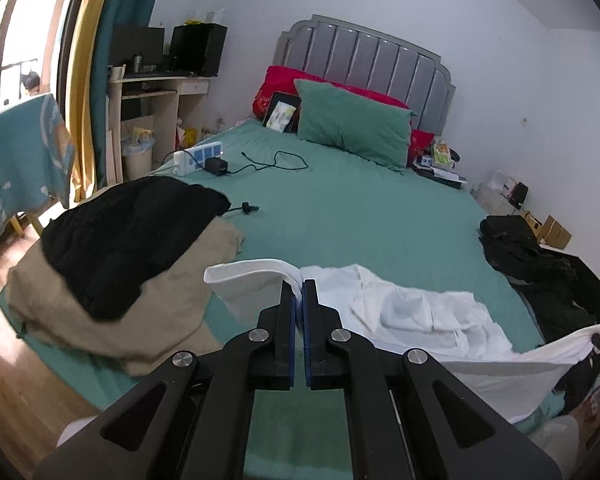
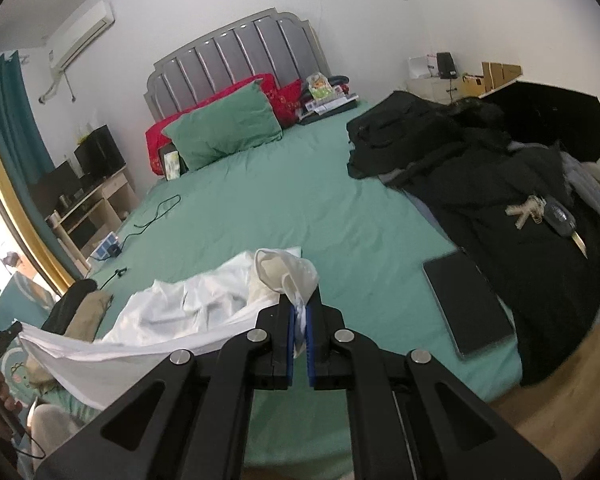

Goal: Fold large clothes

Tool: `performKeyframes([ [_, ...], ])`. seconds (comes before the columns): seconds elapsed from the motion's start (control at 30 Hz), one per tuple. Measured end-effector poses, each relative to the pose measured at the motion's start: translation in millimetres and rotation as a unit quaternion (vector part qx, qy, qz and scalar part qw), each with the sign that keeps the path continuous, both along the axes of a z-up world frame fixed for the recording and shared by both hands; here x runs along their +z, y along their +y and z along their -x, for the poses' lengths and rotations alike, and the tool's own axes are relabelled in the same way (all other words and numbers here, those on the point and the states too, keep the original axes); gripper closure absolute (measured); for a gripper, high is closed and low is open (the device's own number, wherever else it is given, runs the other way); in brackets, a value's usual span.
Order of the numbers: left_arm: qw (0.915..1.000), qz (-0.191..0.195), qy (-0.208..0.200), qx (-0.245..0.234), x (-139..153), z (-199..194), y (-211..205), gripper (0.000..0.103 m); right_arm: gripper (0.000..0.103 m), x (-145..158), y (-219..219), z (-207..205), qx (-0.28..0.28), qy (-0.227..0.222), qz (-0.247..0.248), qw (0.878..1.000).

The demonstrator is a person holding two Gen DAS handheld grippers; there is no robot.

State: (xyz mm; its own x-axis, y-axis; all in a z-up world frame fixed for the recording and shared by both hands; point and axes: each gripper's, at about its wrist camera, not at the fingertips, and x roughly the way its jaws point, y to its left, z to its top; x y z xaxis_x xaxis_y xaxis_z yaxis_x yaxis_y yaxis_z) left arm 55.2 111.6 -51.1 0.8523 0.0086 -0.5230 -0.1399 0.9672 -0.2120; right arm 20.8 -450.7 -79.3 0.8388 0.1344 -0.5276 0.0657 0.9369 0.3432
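Note:
A white garment (image 1: 424,308) lies crumpled at the foot of the green bed (image 1: 340,200) and is stretched between my two grippers. My left gripper (image 1: 299,286) is shut on one white edge, which folds over its fingertips to the left. In the right wrist view my right gripper (image 2: 299,304) is shut on another bunched edge of the white garment (image 2: 188,304), with a flap standing up above its tips. The right gripper's tip shows at the far right of the left wrist view, the left gripper's at the far left of the right wrist view.
A folded stack, black cloth (image 1: 132,236) on tan cloth (image 1: 172,312), sits at the bed's left corner. Dark clothes (image 2: 480,176) with keys (image 2: 548,216) and a dark tablet (image 2: 468,304) fill the right side. A power strip (image 1: 198,156), cables and a green pillow (image 1: 352,124) lie farther up.

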Motion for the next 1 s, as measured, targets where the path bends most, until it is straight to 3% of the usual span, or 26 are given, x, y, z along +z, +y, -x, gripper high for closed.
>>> performKeyframes([
  [0.6,0.9987,-0.028,0.043,0.0,-52.6,-164.0,0.8,0.099,0.098,-43.9,9.8,-173.4,0.026,0.023,0.042,0.999],
  [0.73,0.9977,-0.035,0.058,0.003,-70.6,-205.4,3.1,0.099,0.098,-60.4,11.5,-215.7,0.038,0.045,0.041,0.997],
  [0.83,0.9944,-0.044,0.096,0.007,-93.6,-238.9,3.7,0.099,0.098,-79.0,14.8,-245.9,0.048,0.075,0.041,0.995],
  [0.93,0.9901,-0.04,0.133,0.014,-116.7,-262.1,9.8,0.09,0.096,-103.9,18.3,-270.7,0.06,0.12,0.047,0.99],
  [1.0,0.9901,-0.031,0.134,0.029,-120.5,-266.8,18.5,0.061,0.088,-118.6,20.4,-283.5,0.058,0.16,0.064,0.983],
])
